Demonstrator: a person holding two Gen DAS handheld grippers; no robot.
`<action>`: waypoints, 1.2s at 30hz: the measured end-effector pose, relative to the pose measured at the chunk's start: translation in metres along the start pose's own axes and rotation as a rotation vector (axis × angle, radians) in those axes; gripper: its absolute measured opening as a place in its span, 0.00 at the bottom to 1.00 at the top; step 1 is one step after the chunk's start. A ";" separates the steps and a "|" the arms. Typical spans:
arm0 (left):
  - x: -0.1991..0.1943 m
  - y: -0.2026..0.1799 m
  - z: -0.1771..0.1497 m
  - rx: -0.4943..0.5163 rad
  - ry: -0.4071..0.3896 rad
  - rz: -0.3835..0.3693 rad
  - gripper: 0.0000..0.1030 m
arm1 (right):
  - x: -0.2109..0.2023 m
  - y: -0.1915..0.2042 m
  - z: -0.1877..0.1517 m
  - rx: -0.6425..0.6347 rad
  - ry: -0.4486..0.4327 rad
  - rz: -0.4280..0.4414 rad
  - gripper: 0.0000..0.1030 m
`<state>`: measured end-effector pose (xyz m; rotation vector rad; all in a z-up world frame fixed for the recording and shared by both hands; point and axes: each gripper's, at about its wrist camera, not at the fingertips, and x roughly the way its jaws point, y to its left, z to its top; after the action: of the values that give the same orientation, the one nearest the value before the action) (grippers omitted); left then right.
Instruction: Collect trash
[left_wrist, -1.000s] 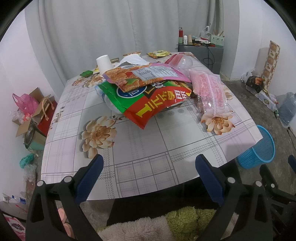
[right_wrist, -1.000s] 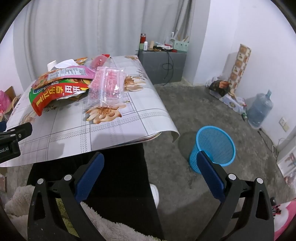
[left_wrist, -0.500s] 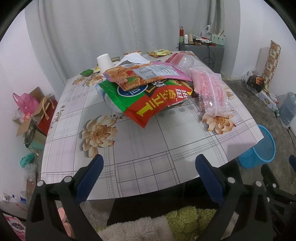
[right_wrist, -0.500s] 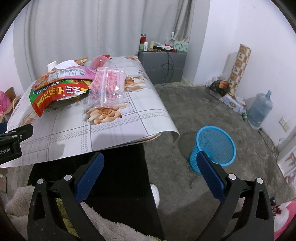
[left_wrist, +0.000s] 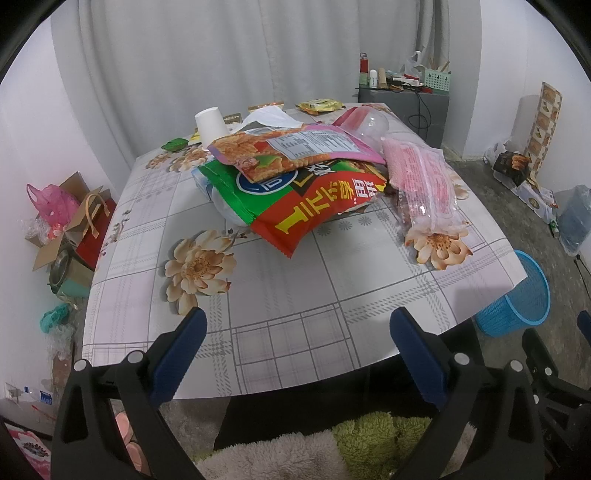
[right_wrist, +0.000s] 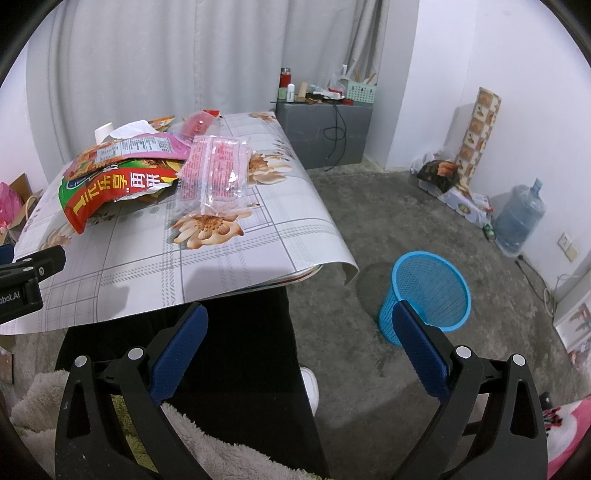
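Observation:
Trash lies piled on the flowered table (left_wrist: 280, 302): a red and green snack bag (left_wrist: 310, 206) (right_wrist: 110, 192), an orange and pink snack bag (left_wrist: 295, 146) on top of it, a clear pink wrapper (left_wrist: 424, 184) (right_wrist: 214, 173), and a white paper cup (left_wrist: 210, 123) behind. A blue mesh bin (right_wrist: 430, 291) (left_wrist: 521, 299) stands on the floor right of the table. My left gripper (left_wrist: 295, 332) is open and empty above the table's near edge. My right gripper (right_wrist: 299, 328) is open and empty, off the table's right corner, near the bin.
Small wrappers (left_wrist: 319, 106) and a clear dome lid (left_wrist: 369, 127) lie at the table's far end. Boxes and bags (left_wrist: 66, 229) sit on the floor at left. A grey cabinet (right_wrist: 325, 133), a water jug (right_wrist: 519, 218) and a patterned roll (right_wrist: 480, 133) stand at right.
The left gripper's view has crept slightly forward toward the table. The right gripper has barely moved. Nothing was picked up.

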<state>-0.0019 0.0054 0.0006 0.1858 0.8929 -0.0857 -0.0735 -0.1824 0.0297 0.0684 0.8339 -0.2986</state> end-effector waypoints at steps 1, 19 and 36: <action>0.000 0.000 0.000 0.000 0.000 0.000 0.94 | 0.000 0.000 0.000 0.000 0.000 0.000 0.92; 0.000 -0.001 0.000 -0.001 0.000 0.000 0.94 | 0.003 -0.002 -0.002 0.002 -0.001 0.001 0.92; 0.003 -0.001 0.001 -0.001 0.003 0.001 0.94 | 0.004 -0.003 -0.001 0.003 0.002 0.003 0.92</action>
<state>0.0006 0.0047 -0.0011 0.1857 0.8954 -0.0840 -0.0724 -0.1859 0.0260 0.0730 0.8355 -0.2976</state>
